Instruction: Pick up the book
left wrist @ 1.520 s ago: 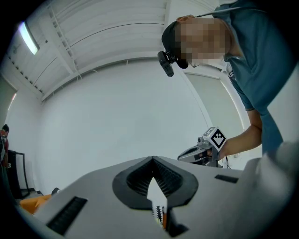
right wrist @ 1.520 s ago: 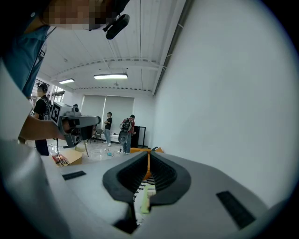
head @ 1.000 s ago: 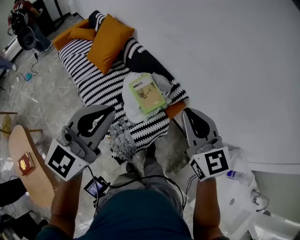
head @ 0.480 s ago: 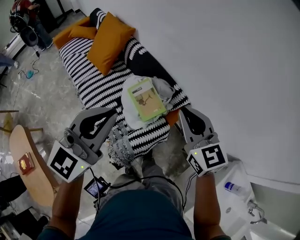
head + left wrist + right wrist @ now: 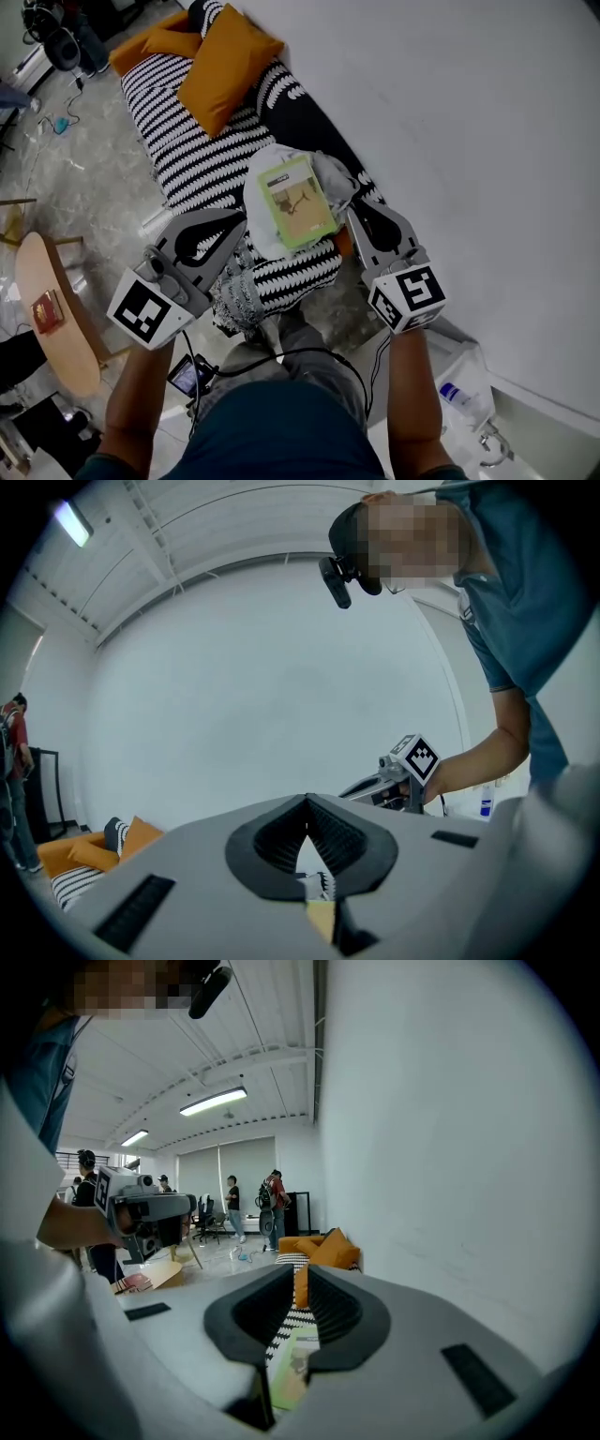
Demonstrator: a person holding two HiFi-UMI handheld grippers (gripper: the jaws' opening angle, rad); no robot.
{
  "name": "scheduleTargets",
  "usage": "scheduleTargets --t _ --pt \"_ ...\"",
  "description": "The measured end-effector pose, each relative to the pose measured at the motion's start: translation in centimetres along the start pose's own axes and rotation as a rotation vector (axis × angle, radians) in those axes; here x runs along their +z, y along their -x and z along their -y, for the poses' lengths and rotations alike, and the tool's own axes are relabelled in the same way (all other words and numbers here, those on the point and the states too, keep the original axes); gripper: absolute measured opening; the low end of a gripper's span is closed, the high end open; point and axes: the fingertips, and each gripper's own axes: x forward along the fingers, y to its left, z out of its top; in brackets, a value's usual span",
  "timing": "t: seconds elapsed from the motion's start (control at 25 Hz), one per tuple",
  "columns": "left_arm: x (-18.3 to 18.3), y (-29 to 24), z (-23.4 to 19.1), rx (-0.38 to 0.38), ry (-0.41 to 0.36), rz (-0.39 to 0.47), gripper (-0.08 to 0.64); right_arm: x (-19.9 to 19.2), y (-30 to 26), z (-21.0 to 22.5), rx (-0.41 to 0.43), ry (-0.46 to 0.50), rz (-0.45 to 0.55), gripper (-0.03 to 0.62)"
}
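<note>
Nearest to me, my two forearms reach forward, each hand carrying a tool with a marker cube at its rear. My left tool (image 5: 232, 228) is closed, its jaw tips meeting with nothing between them, as its own view confirms (image 5: 307, 803). My right tool (image 5: 362, 212) has its jaws a narrow slit apart (image 5: 293, 1274); they have just been opening, and nothing is clamped between them. Through that slit the book (image 5: 286, 1363) shows just beyond the tips. From the head view, the book (image 5: 298, 202), green-covered with a pale picture panel, lies flat and face up between the two tools, near both and touched by neither. It rests on a white cloth (image 5: 264, 216) at the near end of a black-and-white striped sofa (image 5: 192, 155) set along a white wall (image 5: 450, 122). To my left stands a small oval wooden table (image 5: 58, 361) carrying a red booklet (image 5: 47, 310). Farther along the sofa lie orange cushions (image 5: 225, 66). In the right gripper view, several people (image 5: 232, 1206) stand far across the room under ceiling strip lights.
</note>
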Motion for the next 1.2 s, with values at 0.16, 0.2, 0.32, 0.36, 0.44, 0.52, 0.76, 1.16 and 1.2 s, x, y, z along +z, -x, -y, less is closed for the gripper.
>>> scheduleTargets --t 0.16,0.2,0.32,0.36,0.44,0.52,0.76,1.16,1.2 --pt "-3.0 -1.9 -1.5 0.011 0.058 -0.043 0.003 -1.4 -2.6 1.1 0.025 -0.014 -0.037 0.062" --pt "-3.9 -2.4 -1.9 0.011 0.075 -0.055 0.003 -1.8 -3.2 1.4 0.030 -0.019 -0.047 0.068" --pt "-6.3 -4.1 -2.9 0.015 0.118 -0.076 0.003 -3.3 -5.1 2.4 0.045 -0.037 -0.081 0.082" --pt "-7.1 -4.7 -3.3 0.018 0.131 -0.079 0.003 -3.8 -5.7 2.7 0.050 -0.043 -0.093 0.087" --pt "-9.1 -5.7 -3.8 0.019 0.167 -0.108 0.003 -5.0 -6.8 3.3 0.061 -0.053 -0.119 0.095" --pt "-11.1 -6.6 -4.3 0.022 0.211 -0.129 0.011 -6.1 -7.8 3.7 0.071 -0.062 -0.145 0.102" --pt "-17.5 -8.9 -6.0 0.041 0.333 -0.198 0.092 -9.5 -10.8 5.0 0.102 -0.096 -0.219 0.123" --pt "-26.2 -11.2 -7.5 0.089 0.508 -0.307 0.208 -15.8 -14.7 6.5 0.153 -0.142 -0.354 0.161" --pt "-27.1 -11.4 -7.6 0.098 0.510 -0.324 0.218 -16.5 -15.0 6.6 0.157 -0.145 -0.368 0.165"
